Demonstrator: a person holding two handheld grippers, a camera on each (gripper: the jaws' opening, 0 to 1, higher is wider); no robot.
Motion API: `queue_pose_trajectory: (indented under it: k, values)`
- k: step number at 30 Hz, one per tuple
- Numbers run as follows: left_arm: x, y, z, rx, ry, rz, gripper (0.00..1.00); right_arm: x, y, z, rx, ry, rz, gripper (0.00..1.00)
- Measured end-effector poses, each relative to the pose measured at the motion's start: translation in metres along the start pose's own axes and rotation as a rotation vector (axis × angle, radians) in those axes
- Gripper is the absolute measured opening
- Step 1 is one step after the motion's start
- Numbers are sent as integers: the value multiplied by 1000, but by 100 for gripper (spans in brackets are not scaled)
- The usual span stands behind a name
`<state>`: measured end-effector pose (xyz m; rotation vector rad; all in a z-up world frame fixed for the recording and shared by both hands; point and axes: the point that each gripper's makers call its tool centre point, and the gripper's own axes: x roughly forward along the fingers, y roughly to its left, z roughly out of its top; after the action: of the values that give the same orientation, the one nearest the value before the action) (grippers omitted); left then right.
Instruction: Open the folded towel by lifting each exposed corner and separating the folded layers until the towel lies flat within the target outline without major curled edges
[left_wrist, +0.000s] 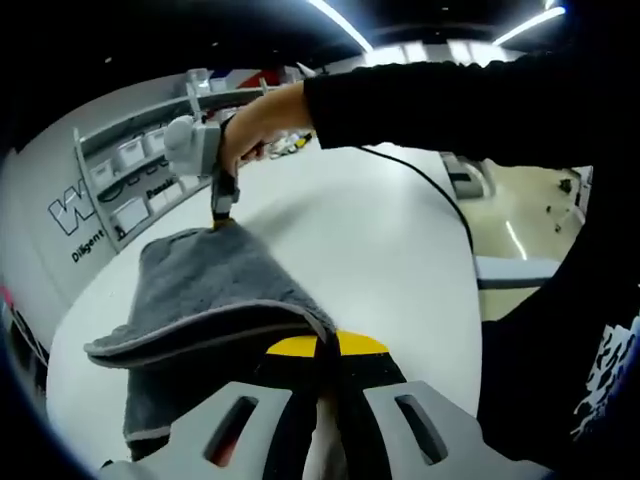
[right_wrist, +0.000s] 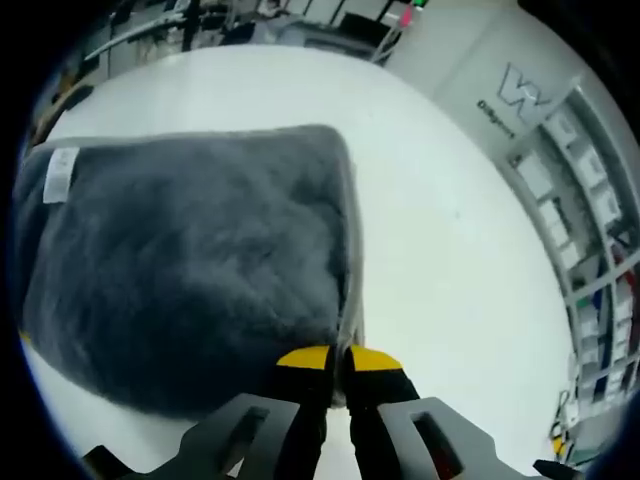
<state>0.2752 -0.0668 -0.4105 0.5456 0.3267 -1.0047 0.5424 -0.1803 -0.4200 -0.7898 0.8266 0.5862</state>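
Note:
The grey towel lies on the white table with its top layer raised off the layer beneath. My left gripper is shut on the towel's near corner, its yellow tips pinching the edge. The right gripper, held by a hand, pinches the far corner. In the right gripper view the towel spreads to the left, with a white label at its far left corner. There my right gripper is shut on the towel's hemmed edge.
A black cable runs across the table behind the towel. A black sleeve reaches over the table from the right. Shelves with white bins line the wall beyond the table edge, and the shelves also stand at right.

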Motion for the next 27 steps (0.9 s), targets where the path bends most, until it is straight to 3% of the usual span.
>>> queue_pose_trajectory:
  k: [7, 9, 10, 16, 18, 24, 27]
  values:
    - [6, -3, 5, 28, 1, -7, 2, 0, 10, 6, -109, 9, -6, 0]
    - [8, -5, 6, 20, -2, -10, 2, 2, 9, 10, -88, -16, 11, 0]
    - [9, -6, 7, 20, -3, -10, 2, 3, 10, 13, -38, -41, 34, 0]
    - [17, -12, 13, 41, -2, -10, 2, 5, 13, 18, -23, -78, 83, 0]
    - [20, -14, 16, 51, -2, -12, 2, 6, 14, 20, -26, -68, 87, 0]
    - [28, -20, 23, 66, -9, -17, 2, 11, 18, 29, -168, -3, 68, 0]
    - [31, -21, 24, 89, -5, -10, 3, 16, 12, 36, -170, 5, 83, 0]
